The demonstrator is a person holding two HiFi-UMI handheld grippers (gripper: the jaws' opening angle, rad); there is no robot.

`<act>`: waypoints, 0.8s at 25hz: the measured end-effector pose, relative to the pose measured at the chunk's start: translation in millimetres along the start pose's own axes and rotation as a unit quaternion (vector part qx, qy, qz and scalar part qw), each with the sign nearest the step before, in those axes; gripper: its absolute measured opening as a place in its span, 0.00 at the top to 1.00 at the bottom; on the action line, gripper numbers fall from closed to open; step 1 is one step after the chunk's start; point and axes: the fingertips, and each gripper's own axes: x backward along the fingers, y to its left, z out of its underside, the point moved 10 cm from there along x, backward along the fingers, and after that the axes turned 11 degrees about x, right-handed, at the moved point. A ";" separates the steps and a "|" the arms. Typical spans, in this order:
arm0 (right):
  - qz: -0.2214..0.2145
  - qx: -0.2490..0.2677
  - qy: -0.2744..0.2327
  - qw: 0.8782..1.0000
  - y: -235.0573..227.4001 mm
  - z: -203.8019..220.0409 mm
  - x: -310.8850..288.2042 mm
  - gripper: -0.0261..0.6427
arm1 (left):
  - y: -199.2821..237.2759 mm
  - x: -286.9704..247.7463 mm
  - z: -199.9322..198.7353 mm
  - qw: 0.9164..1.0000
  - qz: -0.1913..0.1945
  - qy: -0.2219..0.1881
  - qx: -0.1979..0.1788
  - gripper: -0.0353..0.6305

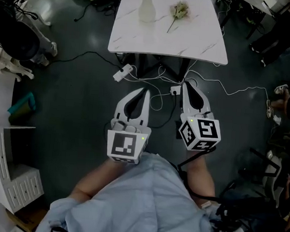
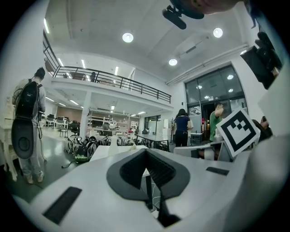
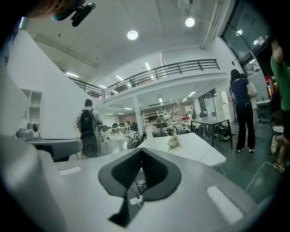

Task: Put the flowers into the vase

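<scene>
A white vase (image 1: pixel 147 8) stands upright on the white marble-look table (image 1: pixel 201 42) at the top of the head view. To its right a pale flower (image 1: pixel 178 11) lies flat on the tabletop, stem toward me. Both grippers hang over the dark floor, well short of the table's near edge. My left gripper (image 1: pixel 146 91) is shut with nothing in it, and my right gripper (image 1: pixel 186 84) is shut and empty too. In the right gripper view the flower (image 3: pixel 172 142) lies on the table (image 3: pixel 199 152) beyond the closed jaws.
Cables and white power strips (image 1: pixel 122 73) lie on the floor under the table's near edge. A white shelf unit (image 1: pixel 3 142) stands at the left. A person with a backpack (image 2: pixel 28 122) stands at the left, and other people (image 3: pixel 242 108) stand at the right.
</scene>
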 end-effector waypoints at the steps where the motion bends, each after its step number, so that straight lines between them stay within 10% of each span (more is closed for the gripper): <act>1: 0.003 0.001 -0.001 1.000 -1.4 -5.0 -12.7 0.96 | 9.1 -9.0 -4.3 1.000 0.003 -0.001 0.000 0.94; 20: 0.048 0.009 0.008 0.999 -56.8 -36.7 -124.7 0.96 | 70.8 -124.2 -34.5 1.000 0.021 -0.001 0.009 0.94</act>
